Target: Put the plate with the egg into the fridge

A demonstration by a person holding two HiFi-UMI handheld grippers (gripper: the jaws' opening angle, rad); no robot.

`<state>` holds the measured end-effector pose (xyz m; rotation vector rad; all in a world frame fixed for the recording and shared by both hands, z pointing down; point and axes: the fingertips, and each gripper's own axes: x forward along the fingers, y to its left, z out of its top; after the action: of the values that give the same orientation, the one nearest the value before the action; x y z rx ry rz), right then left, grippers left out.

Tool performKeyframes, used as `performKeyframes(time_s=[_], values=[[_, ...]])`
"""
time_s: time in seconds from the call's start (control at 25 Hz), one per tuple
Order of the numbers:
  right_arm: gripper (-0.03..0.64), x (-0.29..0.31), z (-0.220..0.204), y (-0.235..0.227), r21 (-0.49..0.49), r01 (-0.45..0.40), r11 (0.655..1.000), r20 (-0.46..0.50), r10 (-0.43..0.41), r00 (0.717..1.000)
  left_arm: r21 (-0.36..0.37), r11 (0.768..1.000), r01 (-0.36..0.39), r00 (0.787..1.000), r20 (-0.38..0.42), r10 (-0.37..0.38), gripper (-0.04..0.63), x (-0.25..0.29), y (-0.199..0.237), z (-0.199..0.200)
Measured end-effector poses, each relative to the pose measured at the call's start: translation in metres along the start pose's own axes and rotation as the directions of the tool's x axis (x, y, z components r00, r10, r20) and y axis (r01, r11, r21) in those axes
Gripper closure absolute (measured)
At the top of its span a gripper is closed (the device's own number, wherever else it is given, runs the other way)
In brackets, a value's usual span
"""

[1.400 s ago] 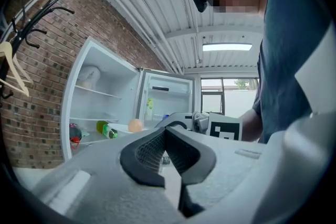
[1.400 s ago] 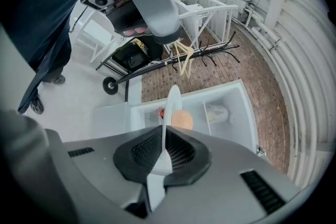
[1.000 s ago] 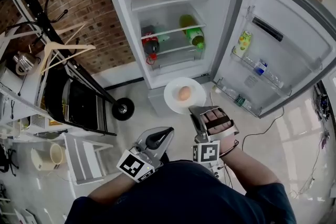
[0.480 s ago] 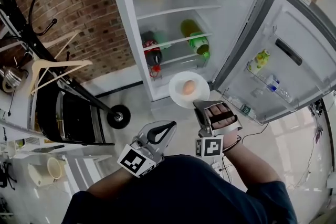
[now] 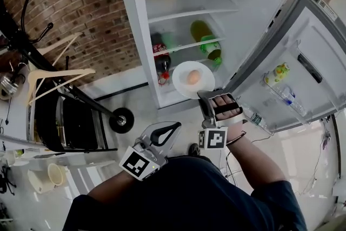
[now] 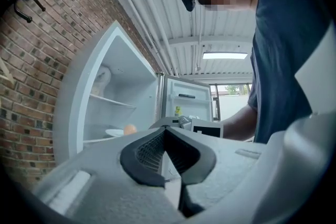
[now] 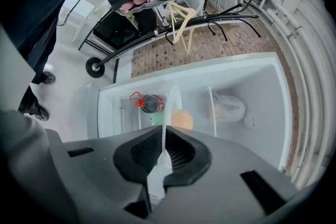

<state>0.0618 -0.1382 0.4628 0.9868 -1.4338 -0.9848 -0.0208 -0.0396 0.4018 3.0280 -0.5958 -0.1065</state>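
A white plate carrying a brown egg hangs in front of the open fridge, level with its lower shelves. My right gripper is shut on the plate's near rim. In the right gripper view the plate stands edge-on between the pads, with the egg just beyond and my right gripper clamped on it. My left gripper hangs lower left, shut and empty. In the left gripper view the plate and egg show past my left gripper.
Inside the fridge lie a cola bottle, a green bottle and a bag on the top shelf. The fridge door swings open to the right with small bottles in its racks. A black wheeled cart and hangers stand at the left.
The plate with the egg has moved up and closer to the fridge opening, still in my right gripper. The view has drawn nearer the fridge. My left gripper stays low.
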Motion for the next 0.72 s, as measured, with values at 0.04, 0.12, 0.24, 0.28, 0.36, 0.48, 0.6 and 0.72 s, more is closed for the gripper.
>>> performKeyframes(time_s=[0.04, 0.12, 0.24, 0.28, 0.36, 0.48, 0.6, 0.72], values=[[0.598, 0.008, -0.001, -0.001, -0.005, -0.005, 1.000, 0.011, 0.005, 1.000, 0.002, 1.000, -0.015, 1.000, 0.003, 0.015, 0.597, 0.003, 0.003, 0.001], [0.598, 0.023, -0.004, -0.004, -0.021, -0.015, 1.000, 0.033, 0.016, 0.999, 0.010, 0.999, -0.048, 0.999, 0.010, 0.048, 0.597, 0.009, 0.007, 0.005], [0.598, 0.044, -0.008, -0.012, -0.044, -0.018, 0.999, 0.060, 0.021, 0.998, 0.023, 0.995, -0.096, 0.995, 0.008, 0.096, 0.597, 0.013, 0.013, 0.010], [0.598, 0.051, -0.009, -0.015, -0.047, -0.015, 0.999, 0.067, 0.018, 0.998, 0.024, 0.993, -0.114, 0.993, 0.007, 0.114, 0.597, 0.014, 0.016, 0.011], [0.598, 0.066, -0.012, -0.020, -0.048, -0.013, 0.999, 0.076, 0.017, 0.997, 0.033, 0.989, -0.146, 0.989, 0.012, 0.146, 0.597, 0.017, 0.023, 0.010], [0.598, 0.089, -0.013, -0.025, -0.039, -0.020, 0.999, 0.081, 0.024, 0.996, 0.024, 0.981, -0.192, 0.981, 0.012, 0.192, 0.597, 0.018, 0.031, 0.006], [0.598, 0.113, -0.010, -0.032, -0.038, -0.021, 0.999, 0.090, 0.024, 0.996, 0.022, 0.975, -0.220, 0.975, 0.011, 0.220, 0.597, 0.019, 0.036, 0.005], [0.598, 0.134, -0.006, -0.035, -0.060, -0.027, 0.998, 0.096, 0.033, 0.995, 0.020, 0.970, -0.244, 0.970, 0.015, 0.244, 0.597, 0.019, 0.040, 0.004]])
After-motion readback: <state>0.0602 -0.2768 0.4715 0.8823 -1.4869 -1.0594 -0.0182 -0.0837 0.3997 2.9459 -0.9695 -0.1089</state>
